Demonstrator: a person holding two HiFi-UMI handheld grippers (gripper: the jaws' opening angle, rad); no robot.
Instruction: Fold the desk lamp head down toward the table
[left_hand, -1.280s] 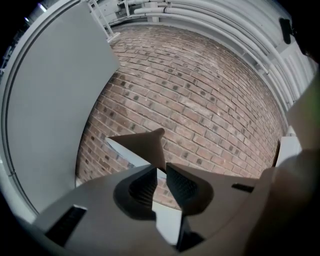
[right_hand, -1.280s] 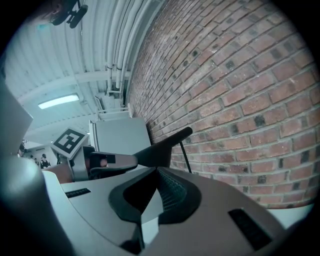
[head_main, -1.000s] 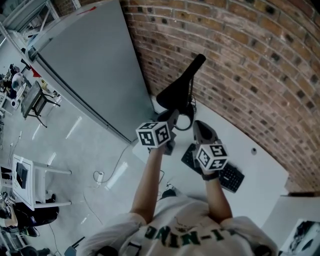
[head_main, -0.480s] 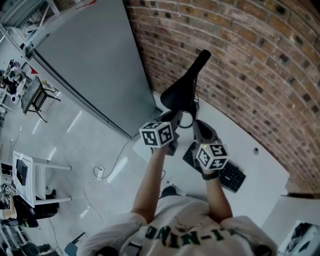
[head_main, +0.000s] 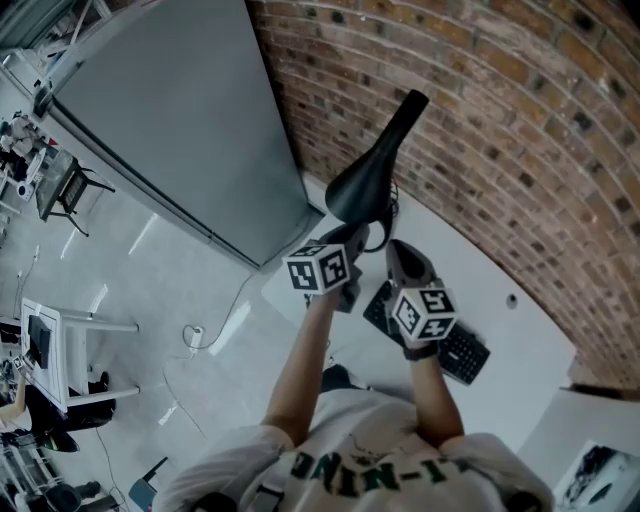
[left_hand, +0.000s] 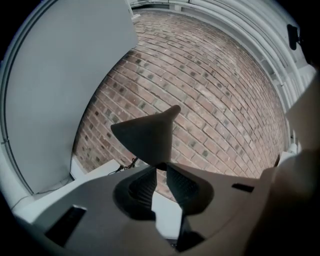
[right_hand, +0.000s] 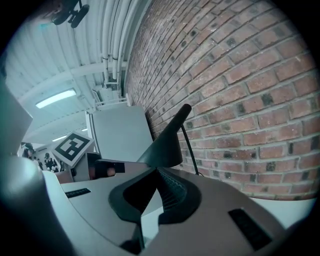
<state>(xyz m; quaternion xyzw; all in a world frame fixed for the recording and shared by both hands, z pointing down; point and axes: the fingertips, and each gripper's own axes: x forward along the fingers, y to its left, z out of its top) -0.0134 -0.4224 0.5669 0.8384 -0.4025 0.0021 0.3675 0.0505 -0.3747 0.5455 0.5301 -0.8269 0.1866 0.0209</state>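
The black cone-shaped lamp head stands over the white table's far left corner, its narrow neck pointing up along the brick wall. My left gripper is at the lamp head's lower rim. In the left gripper view its ribbed pads close in a narrow V onto the rim of the lamp head. My right gripper sits just right of it, its tips together. In the right gripper view those tips lie right below the lamp head; I cannot tell whether they touch it.
A black keyboard lies on the table under my right gripper. A looped black cable hangs by the lamp. The brick wall runs behind. A grey panel stands at the left, with floor and chairs beyond.
In the head view the lamp head and my left gripper at its rim have shifted together slightly to the right. The right gripper has hardly moved in the picture.
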